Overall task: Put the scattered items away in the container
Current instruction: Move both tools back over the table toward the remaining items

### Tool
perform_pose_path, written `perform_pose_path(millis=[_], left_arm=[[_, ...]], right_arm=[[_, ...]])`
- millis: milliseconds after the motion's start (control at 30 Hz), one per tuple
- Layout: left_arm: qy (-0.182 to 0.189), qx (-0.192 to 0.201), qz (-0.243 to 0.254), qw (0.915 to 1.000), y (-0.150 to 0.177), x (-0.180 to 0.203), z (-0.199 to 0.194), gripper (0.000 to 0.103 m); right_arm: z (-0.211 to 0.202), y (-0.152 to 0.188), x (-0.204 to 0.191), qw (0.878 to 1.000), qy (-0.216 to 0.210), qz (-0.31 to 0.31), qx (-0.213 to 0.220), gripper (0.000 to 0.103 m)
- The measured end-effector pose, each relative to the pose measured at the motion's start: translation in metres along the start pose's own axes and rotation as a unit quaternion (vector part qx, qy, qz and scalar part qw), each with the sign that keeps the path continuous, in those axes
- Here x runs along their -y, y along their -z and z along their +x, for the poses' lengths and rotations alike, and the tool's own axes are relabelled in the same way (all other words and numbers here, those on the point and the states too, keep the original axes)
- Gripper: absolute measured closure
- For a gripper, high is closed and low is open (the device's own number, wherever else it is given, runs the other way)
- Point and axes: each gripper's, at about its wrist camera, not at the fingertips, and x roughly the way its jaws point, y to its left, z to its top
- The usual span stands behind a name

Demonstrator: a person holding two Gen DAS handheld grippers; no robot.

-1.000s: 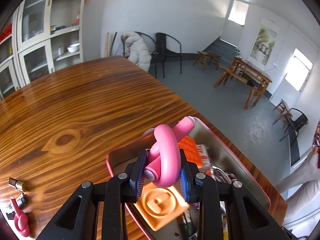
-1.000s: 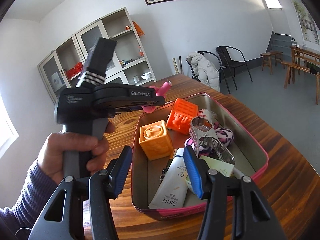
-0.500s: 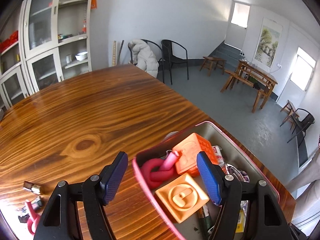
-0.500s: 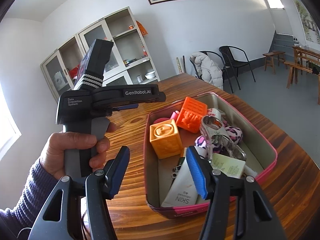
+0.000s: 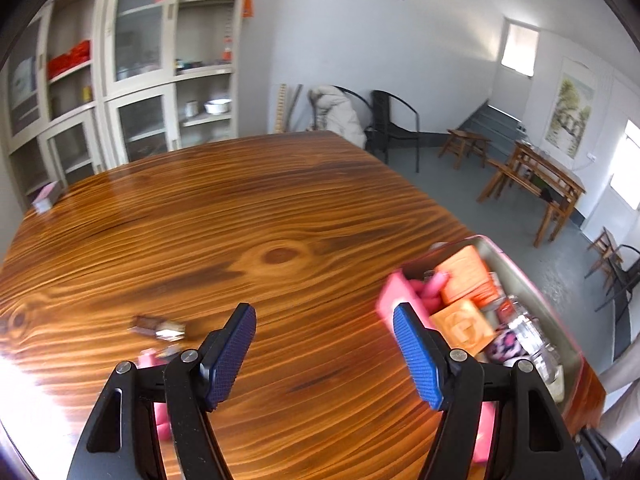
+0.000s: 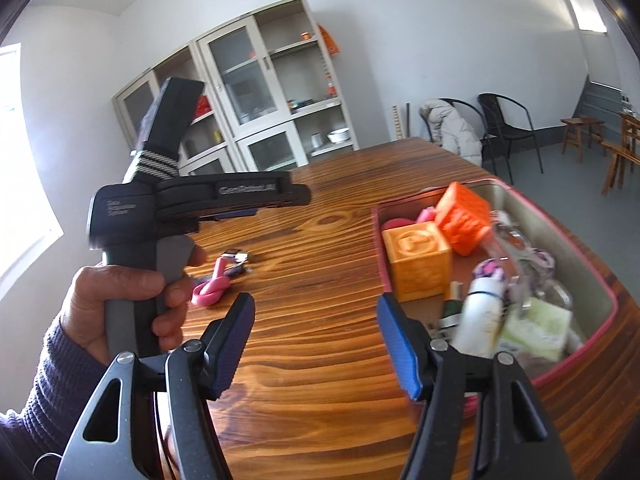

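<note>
- Left wrist view: the left gripper [image 5: 324, 354] hangs over bare tabletop [image 5: 280, 216] with its jaws standing well apart and nothing between them.
- To its right sits the pink-rimmed container [image 5: 532, 280], already holding a pink knotted tube [image 5: 430, 286], an orange ridged block [image 5: 466, 276], a yellow-orange cube [image 5: 462, 324] and a spotted pink-and-black thing [image 5: 510, 346]; the rest of its load is too blurred to name.
- To the left, near the gripper's left finger, a small dark-and-silver piece [image 5: 158, 327] lies loose on the wood, and something pink [image 5: 147, 359] shows just below it, partly hidden by the gripper frame.
- Far off at the tabletop's back-left edge a small pink-topped box [image 5: 47, 197] lies on its own.

- Right wrist view: the right gripper [image 6: 316, 348] is over the tabletop just left of the container, its jaws opening and empty.
- A hand [image 6: 124, 312] in a purple sleeve holds the left gripper's handle at the left of the frame.
- Beyond that hand a second pink knotted tube [image 6: 212, 286] lies on the wood, touching or just beside a small metal clip [image 6: 237, 258] and a dark bit I cannot identify.
- The container also shows a white tube [image 6: 482, 312] and a pale green packet [image 6: 536, 330].

- Judged from how things lie, most of the tidying looks done: the container is well filled, and what remains is the small cluster by the pink tube and perhaps the far box.
</note>
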Motion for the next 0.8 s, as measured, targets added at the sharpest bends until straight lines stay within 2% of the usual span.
perform_pose_path(millis=[300,433,567,800], left_arm=[[-0.072,-0.007,-0.046,0.9963,0.035,-0.098,-0.032,0.03],[-0.088,-0.017,-0.078,0.9929,0.053,-0.134,-0.038,0.03],[-0.094,-0.023,-0.076,0.9924,0.067,-0.153,-0.039,0.03],[-0.101,-0.04,-0.072,0.9915,0.086,-0.169,-0.033,0.03]], right_arm=[[0.035,0.017,-0.038,0.998,-0.034,-0.007,-0.051,0.032],[0.053,0.026,-0.047,0.996,-0.04,0.002,-0.074,0.032],[0.065,0.03,-0.056,0.995,-0.041,0.006,-0.094,0.032],[0.079,0.031,-0.066,0.994,-0.038,0.012,-0.101,0.03]])
